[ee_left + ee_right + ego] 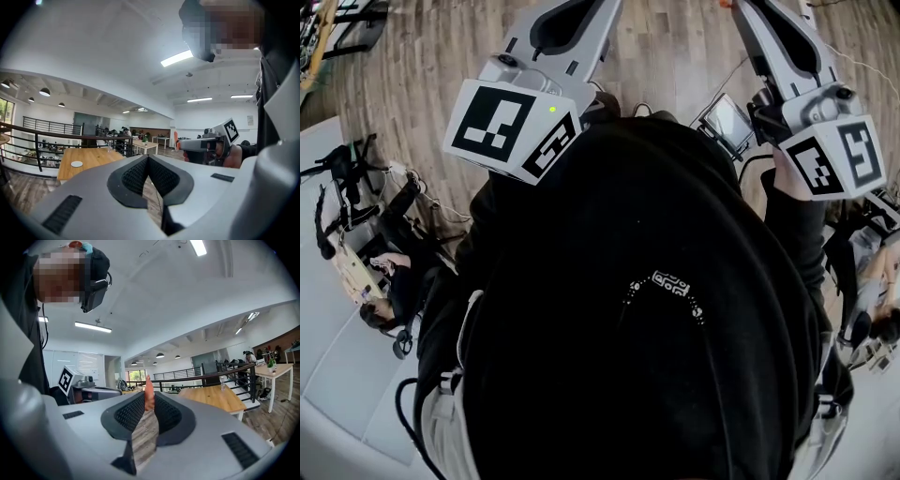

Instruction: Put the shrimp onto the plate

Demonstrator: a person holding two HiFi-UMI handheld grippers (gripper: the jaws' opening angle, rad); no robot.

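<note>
Though head view cuts off tips, right hand-held gripper pinches shrimp (orange); left hand-held gripper closed.

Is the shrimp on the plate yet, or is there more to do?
Not yet. Done: the shrimp is picked up. In hand: the right hand-held gripper is shut on it, held up in the air. The left hand-held gripper is shut and empty. Left: set it on the plate, probably that far-off white disc on the wooden table.
</note>
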